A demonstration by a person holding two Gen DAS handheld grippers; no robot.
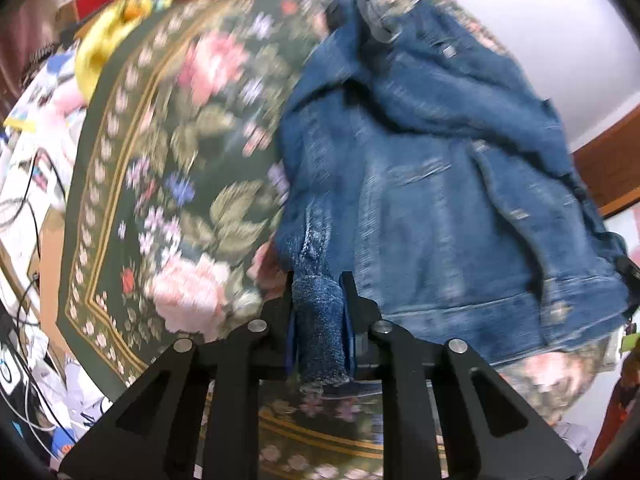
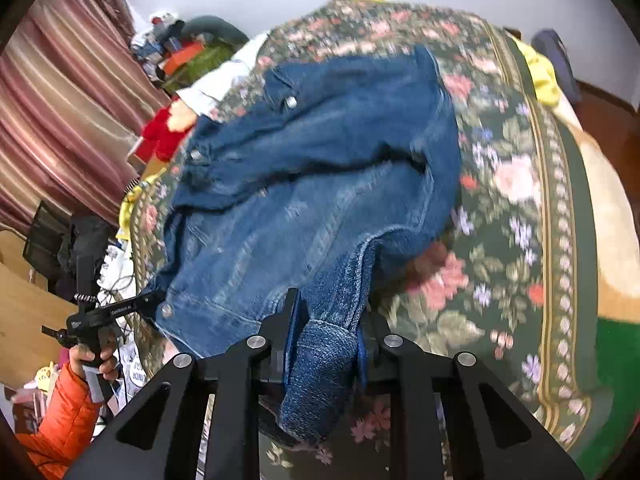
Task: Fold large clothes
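A blue denim jacket [image 1: 432, 184] lies crumpled on a dark green floral blanket [image 1: 168, 152]. My left gripper [image 1: 319, 292] is shut on a bunched edge of the jacket near its hem. My right gripper [image 2: 326, 320] is shut on another bunched edge of the jacket [image 2: 312, 176], which spreads away from it over the blanket [image 2: 516, 208]. The left gripper also shows in the right wrist view [image 2: 152, 298] at the jacket's far left corner, held by a hand in an orange sleeve. Both views are motion-blurred.
Red and yellow soft things [image 1: 120, 28] lie beyond the blanket's far edge. Cables and papers [image 1: 28, 200] clutter the left side. A striped curtain [image 2: 60, 112] hangs at left, with piled items [image 2: 180, 52] by the wall. A wooden surface [image 2: 24, 312] stands at lower left.
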